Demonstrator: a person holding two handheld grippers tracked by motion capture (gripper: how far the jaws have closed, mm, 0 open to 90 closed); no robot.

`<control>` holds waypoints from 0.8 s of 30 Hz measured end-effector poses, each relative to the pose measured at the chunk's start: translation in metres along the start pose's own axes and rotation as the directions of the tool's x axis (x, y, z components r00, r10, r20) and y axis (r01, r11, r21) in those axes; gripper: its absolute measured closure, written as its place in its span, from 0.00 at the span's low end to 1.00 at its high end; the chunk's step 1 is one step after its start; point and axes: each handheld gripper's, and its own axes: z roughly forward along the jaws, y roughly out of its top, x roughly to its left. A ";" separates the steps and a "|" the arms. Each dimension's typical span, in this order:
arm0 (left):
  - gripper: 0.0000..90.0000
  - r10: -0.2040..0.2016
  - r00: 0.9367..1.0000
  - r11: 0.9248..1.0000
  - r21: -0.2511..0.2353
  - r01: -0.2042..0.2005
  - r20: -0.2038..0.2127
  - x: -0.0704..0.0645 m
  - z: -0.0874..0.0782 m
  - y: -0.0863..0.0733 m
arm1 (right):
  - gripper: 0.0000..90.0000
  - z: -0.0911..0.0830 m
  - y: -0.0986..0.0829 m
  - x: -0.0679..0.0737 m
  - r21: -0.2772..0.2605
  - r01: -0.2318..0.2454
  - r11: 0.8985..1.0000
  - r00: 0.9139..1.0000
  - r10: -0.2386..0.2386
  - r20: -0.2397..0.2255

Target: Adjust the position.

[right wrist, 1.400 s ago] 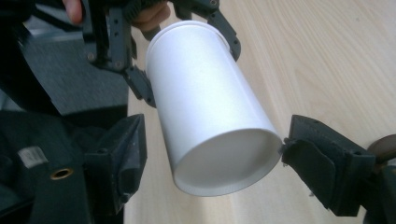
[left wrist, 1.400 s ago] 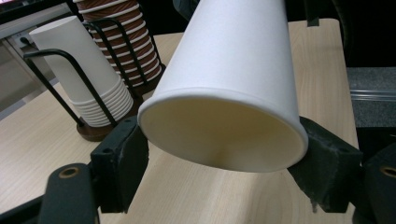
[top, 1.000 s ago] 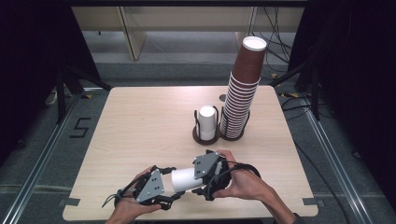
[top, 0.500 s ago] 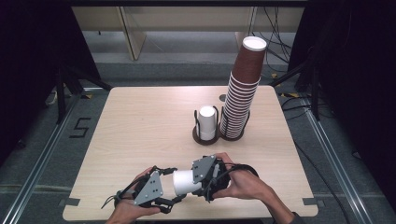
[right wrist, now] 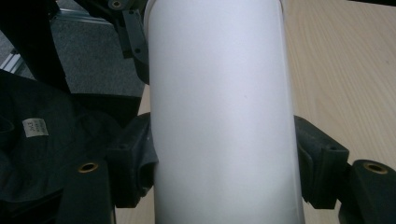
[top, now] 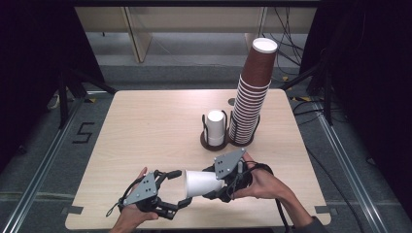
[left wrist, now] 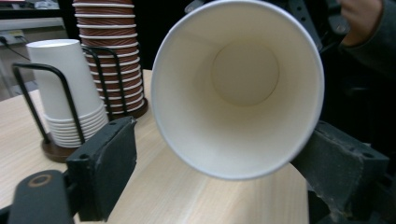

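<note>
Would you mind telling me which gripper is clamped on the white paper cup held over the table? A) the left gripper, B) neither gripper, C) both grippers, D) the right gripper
D: in the right gripper view the right gripper has both jaws pressed against the sides of the white paper cup, while in the left gripper view the left gripper stands open, its jaws wide of the cup's rim.

Only readable thing I can spot is a black "5" (top: 83, 132) marked on the grey floor just left of the worktop (top: 145, 126). There's a small white tag (right wrist: 35, 128) on dark fabric, but its print is too tiny to read.
</note>
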 end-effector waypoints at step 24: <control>0.26 0.010 1.000 1.000 0.028 -0.010 -0.002 -0.001 -0.003 0.008 | 0.23 0.010 -0.001 0.003 0.040 -0.058 0.997 0.996 0.056 0.067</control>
